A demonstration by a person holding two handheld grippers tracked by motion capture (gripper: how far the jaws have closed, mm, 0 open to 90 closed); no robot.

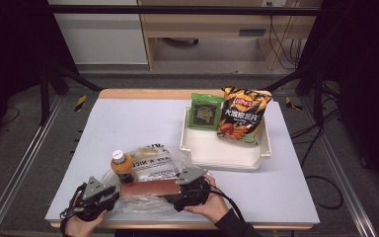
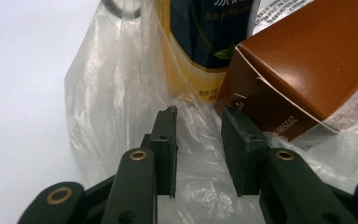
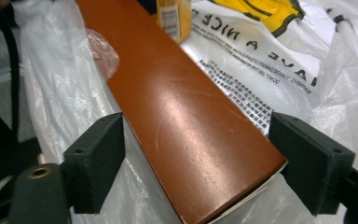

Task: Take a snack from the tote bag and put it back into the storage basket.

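Box [image 3: 182, 126] lay in the bag [image 1: 148, 170]; your right gripper [image 3: 196, 158] stood spread beside it, left gripper [image 2: 198, 149] pinching film; snacks at two o'clock remained.

We hold our left gripper [image 1: 109, 196] low, its jaws partly closed and pointing toward our right gripper [image 1: 177, 193]. That one faces back, jaws spread wide.

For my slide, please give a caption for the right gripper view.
Open right gripper straddles a long glossy brown cardboard box on a clear plastic bag.
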